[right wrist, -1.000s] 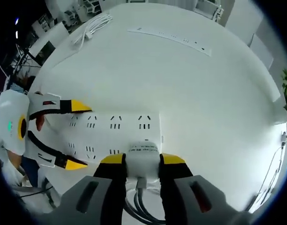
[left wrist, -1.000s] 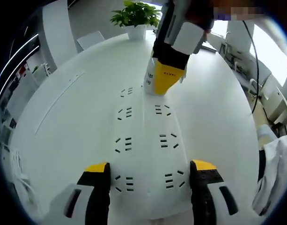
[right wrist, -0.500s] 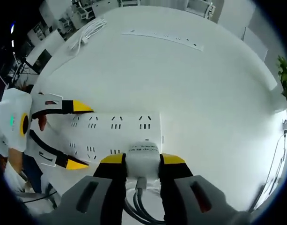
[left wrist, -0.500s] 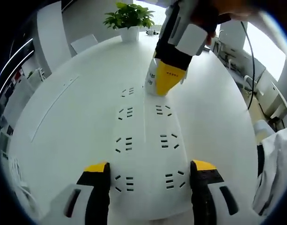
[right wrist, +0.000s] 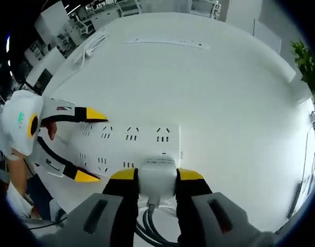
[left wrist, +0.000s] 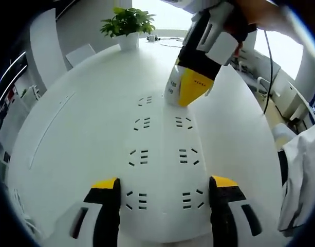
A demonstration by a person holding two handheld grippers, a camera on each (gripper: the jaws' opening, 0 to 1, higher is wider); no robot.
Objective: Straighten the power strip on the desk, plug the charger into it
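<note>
A wide white power strip with two rows of sockets lies flat on the round white table. My left gripper straddles its near end, both yellow-tipped jaws against its long sides. At the far end my right gripper comes down, shut on a white charger block. In the right gripper view the charger sits between the jaws of my right gripper at the edge of the strip, cords trailing below it. I cannot tell whether its pins are in a socket. The left gripper holds the strip's other end.
A potted plant stands at the table's far edge, with chairs behind. A second, slim power strip and a coiled white cable lie across the table. A white sleeve hangs at the right.
Both views have shifted a little with the hands. The right gripper and charger stay at the strip's far end, leaning slightly more. Both grips are unchanged.
</note>
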